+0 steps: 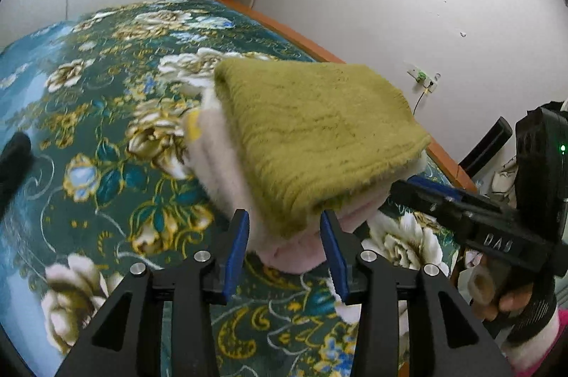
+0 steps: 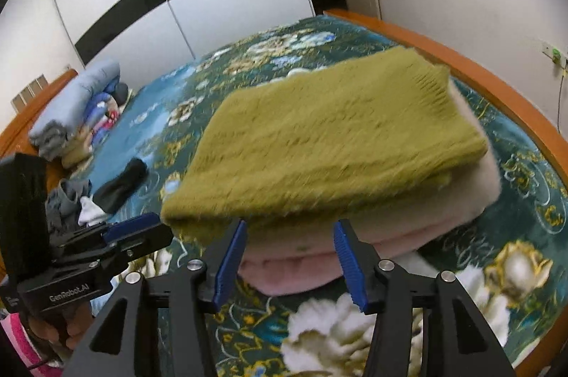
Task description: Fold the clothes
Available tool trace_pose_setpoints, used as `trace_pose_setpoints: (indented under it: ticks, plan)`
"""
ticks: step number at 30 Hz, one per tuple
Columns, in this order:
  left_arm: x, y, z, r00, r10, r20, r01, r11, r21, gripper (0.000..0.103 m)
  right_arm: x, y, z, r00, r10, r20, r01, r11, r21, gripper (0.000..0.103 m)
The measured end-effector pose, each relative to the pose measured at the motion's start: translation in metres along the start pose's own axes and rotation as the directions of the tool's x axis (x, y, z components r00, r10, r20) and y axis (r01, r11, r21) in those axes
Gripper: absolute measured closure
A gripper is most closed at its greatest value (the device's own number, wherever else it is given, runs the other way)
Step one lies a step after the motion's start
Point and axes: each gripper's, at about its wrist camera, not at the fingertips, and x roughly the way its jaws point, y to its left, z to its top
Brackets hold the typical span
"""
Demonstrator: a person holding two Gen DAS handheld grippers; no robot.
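Note:
A folded stack, an olive green knit sweater (image 1: 312, 135) (image 2: 319, 142) on top of fluffy pink and white garments (image 1: 294, 256) (image 2: 294, 274), is over the floral bed cover and looks blurred. My left gripper (image 1: 284, 235) is open, with the stack's near corner between its blue pads. My right gripper (image 2: 289, 245) is open too, its pads at the stack's near edge, which is wider than the gap. Each gripper shows in the other view beside the stack: the right gripper (image 1: 408, 187) at its right side, the left gripper (image 2: 142, 231) at its left corner.
The bed (image 1: 106, 128) (image 2: 514, 199) has an orange wooden frame (image 2: 479, 71) against a white wall. Folded bedding (image 2: 71, 114) is piled at the far left. A black garment (image 2: 120, 185) and grey and white clothes (image 2: 71, 203) lie left of the stack.

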Motion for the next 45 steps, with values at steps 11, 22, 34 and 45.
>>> trace_pose_setpoints:
  ticks: [11,22,34,45]
  plan:
    - [0.010,0.017,-0.020,0.998,0.068,-0.007,-0.068,0.997,-0.041,0.030,0.025,0.023,-0.013,0.998,-0.041,-0.046,0.039,0.998,-0.039,0.039]
    - [0.025,0.022,-0.027,0.997,0.082,0.010,-0.081,0.995,-0.054,0.016,0.042,0.019,-0.016,0.995,-0.074,-0.073,0.071,0.997,-0.034,0.026]
    - [0.037,0.032,-0.034,0.999,0.049,0.004,-0.049,0.994,-0.097,0.009,0.052,0.005,-0.018,0.992,-0.096,-0.081,0.096,0.995,-0.007,0.004]
    - [0.042,0.030,-0.035,0.987,0.160,0.010,-0.159,0.986,-0.047,0.009,0.052,-0.003,-0.022,0.993,-0.102,-0.060,0.102,0.995,0.012,0.000]
